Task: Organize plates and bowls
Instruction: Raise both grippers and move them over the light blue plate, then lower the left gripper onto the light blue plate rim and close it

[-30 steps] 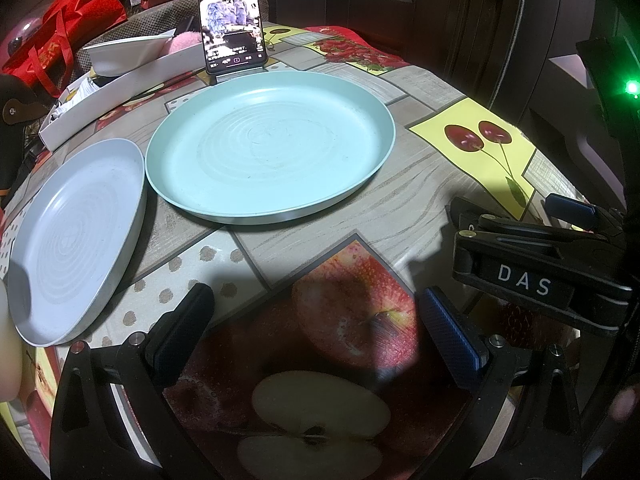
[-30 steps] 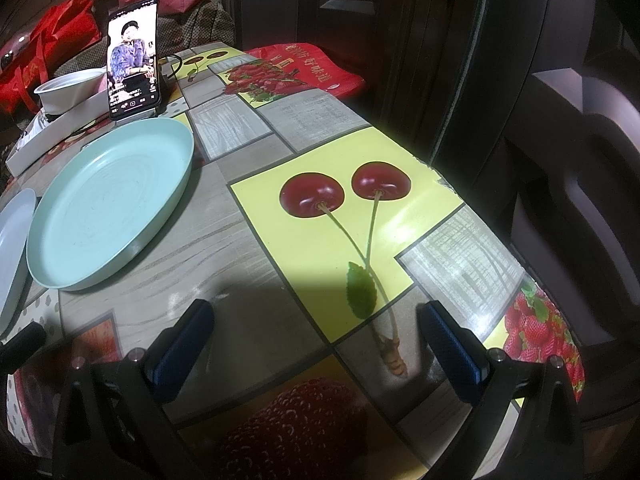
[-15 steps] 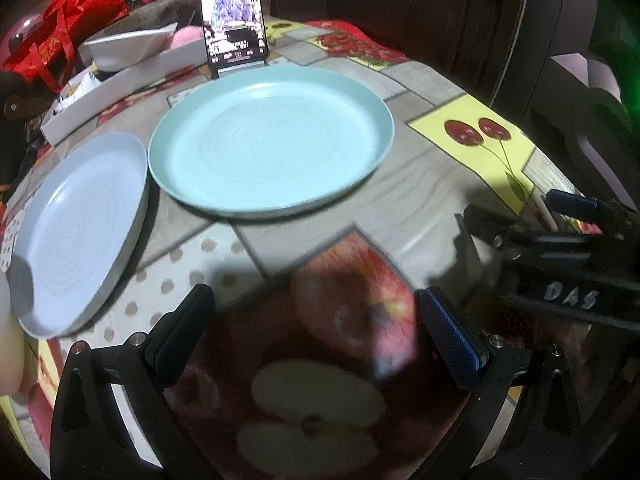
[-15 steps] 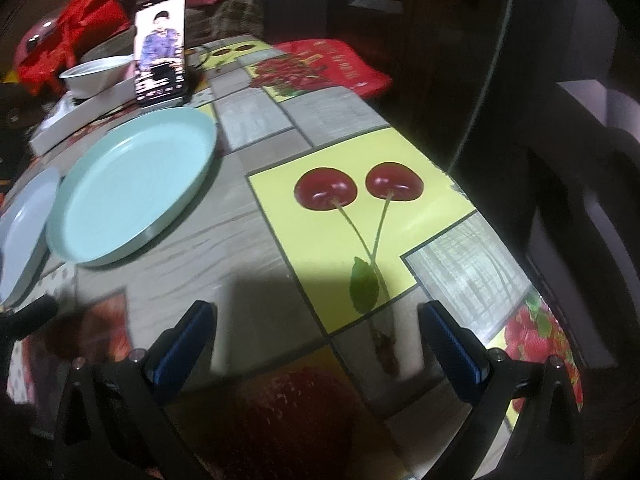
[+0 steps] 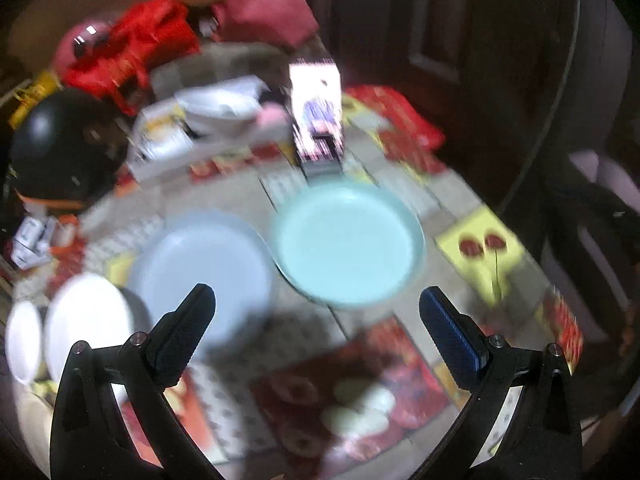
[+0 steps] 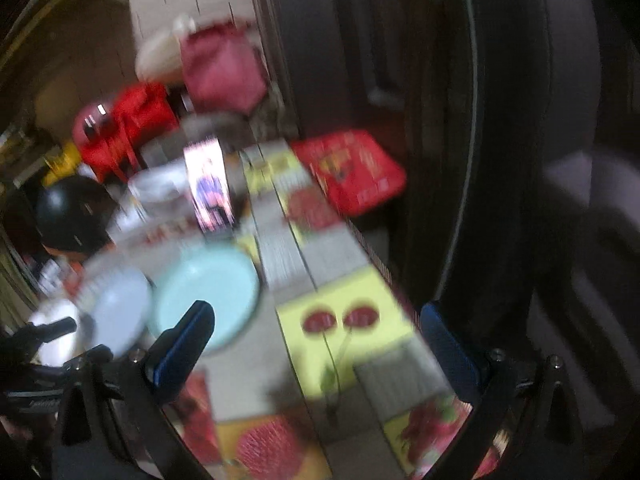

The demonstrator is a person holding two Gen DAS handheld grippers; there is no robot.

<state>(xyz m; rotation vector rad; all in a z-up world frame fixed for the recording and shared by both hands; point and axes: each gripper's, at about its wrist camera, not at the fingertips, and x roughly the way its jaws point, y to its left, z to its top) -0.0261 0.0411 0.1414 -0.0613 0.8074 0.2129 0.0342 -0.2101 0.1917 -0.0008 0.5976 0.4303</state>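
Both views are motion-blurred. A mint-green plate (image 5: 348,244) lies on the fruit-print tablecloth, with a pale blue plate (image 5: 204,268) touching its left side. Two white dishes (image 5: 86,320) sit at the left table edge. A white bowl (image 5: 222,110) stands at the back. My left gripper (image 5: 316,316) is open and empty, raised above the table in front of the plates. My right gripper (image 6: 316,332) is open and empty, high over the cherry tile; the green plate (image 6: 208,296) and the blue plate (image 6: 120,312) show to its left.
A phone (image 5: 318,124) stands upright behind the green plate. A black helmet (image 5: 52,148), red bags (image 5: 132,52) and a white box (image 5: 164,148) crowd the back left. A red packet (image 6: 348,168) lies at the far right edge. A dark chair (image 5: 592,208) stands to the right.
Both grippers have risen and pulled back from the table, so the plates look smaller and farther. The white dishes and helmet have come into view. The jaws stayed open.
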